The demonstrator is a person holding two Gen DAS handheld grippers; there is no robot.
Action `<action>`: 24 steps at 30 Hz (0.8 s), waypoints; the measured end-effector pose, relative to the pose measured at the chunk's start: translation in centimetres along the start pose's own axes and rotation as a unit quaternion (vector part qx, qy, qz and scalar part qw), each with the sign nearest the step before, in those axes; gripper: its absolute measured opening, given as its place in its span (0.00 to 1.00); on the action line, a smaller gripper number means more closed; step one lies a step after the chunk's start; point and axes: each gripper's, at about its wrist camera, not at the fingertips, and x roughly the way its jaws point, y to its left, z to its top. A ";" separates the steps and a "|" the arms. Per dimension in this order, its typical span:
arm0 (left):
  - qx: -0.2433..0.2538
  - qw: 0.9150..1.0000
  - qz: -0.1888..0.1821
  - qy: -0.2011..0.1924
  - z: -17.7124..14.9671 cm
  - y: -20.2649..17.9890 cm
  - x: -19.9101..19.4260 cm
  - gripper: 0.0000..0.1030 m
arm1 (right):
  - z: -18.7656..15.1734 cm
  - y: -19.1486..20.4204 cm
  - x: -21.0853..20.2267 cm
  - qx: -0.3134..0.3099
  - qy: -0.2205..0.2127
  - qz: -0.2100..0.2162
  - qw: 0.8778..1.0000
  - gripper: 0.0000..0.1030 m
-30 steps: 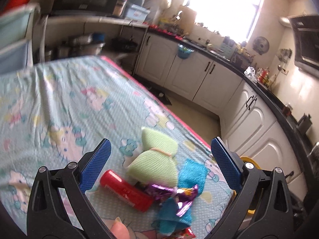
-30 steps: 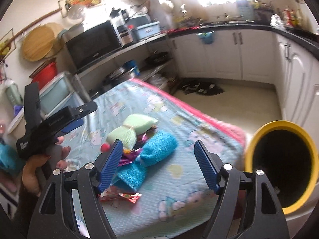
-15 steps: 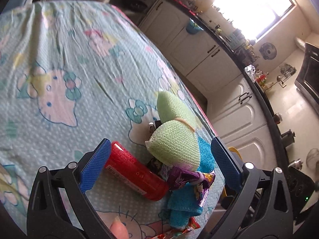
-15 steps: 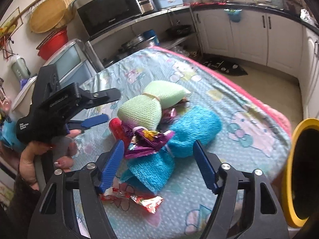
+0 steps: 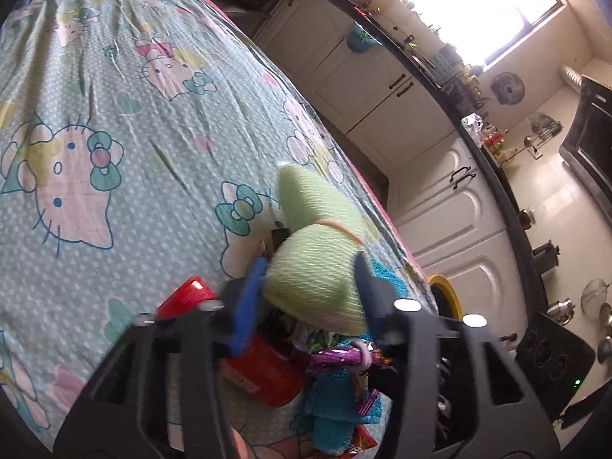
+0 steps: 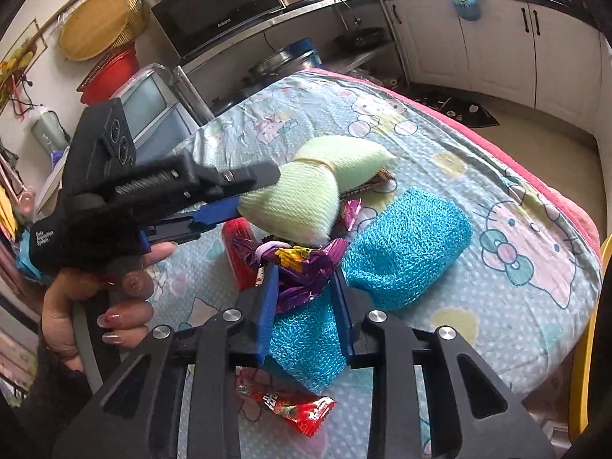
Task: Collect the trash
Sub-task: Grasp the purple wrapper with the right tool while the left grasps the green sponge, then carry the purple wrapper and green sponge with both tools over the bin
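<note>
A pile lies on the Hello Kitty cloth: a pale green cloth bundle (image 5: 317, 264) tied with a rubber band, a blue knit bundle (image 6: 405, 244), a purple foil wrapper (image 6: 302, 264), a red can (image 5: 264, 375) and a red snack wrapper (image 6: 294, 409). My left gripper (image 5: 310, 279) is shut on the near end of the green bundle; it also shows in the right wrist view (image 6: 244, 195). My right gripper (image 6: 306, 290) has closed on the purple wrapper and the blue bundle's near half.
A yellow-rimmed bin (image 6: 585, 344) stands off the table's right edge; it also shows in the left wrist view (image 5: 443, 294). White kitchen cabinets (image 5: 432, 176) lie beyond the table (image 5: 114, 95). A microwave (image 6: 218, 15) sits on a shelf behind.
Both grippers moved in on the pile and closed: the left around the green bundle, the right around the purple wrapper and blue bundle. Both were open before.
</note>
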 end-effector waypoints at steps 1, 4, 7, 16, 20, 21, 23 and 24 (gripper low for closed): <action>0.001 1.000 -0.003 -0.001 0.0 0.0 0.0 0.26 | 0.0 0.1 -0.1 -0.001 -0.003 0.001 1.000 0.21; 0.005 1.000 -0.005 -0.005 0.0 0.0 -0.3 0.22 | 0.1 0.3 -0.3 0.001 -0.006 0.011 1.000 0.09; 0.007 1.000 -0.007 -0.010 0.2 -0.2 -0.5 0.19 | 0.1 0.8 -0.3 -0.010 -0.009 0.005 1.000 0.09; 0.057 0.997 0.003 -0.054 0.2 -2.6 -3.2 0.15 | 0.1 1.1 -1.7 -0.005 -0.032 0.009 0.999 0.07; 0.075 0.995 0.008 -0.071 0.4 -3.8 -4.2 0.15 | 0.2 1.1 -2.7 -0.005 -0.045 0.010 0.999 0.07; 0.079 0.994 0.009 -0.074 0.4 -4.1 -4.3 0.15 | 0.2 1.0 -3.0 -0.005 -0.047 0.011 0.999 0.06; 0.085 0.993 0.011 -0.080 0.4 -4.5 -4.7 0.15 | 0.3 1.1 -3.6 -0.005 -0.054 0.013 0.998 0.06; 0.089 0.992 0.013 -0.084 0.3 -4.8 -4.9 0.15 | 0.4 1.2 -3.9 -0.005 -0.057 0.014 0.998 0.06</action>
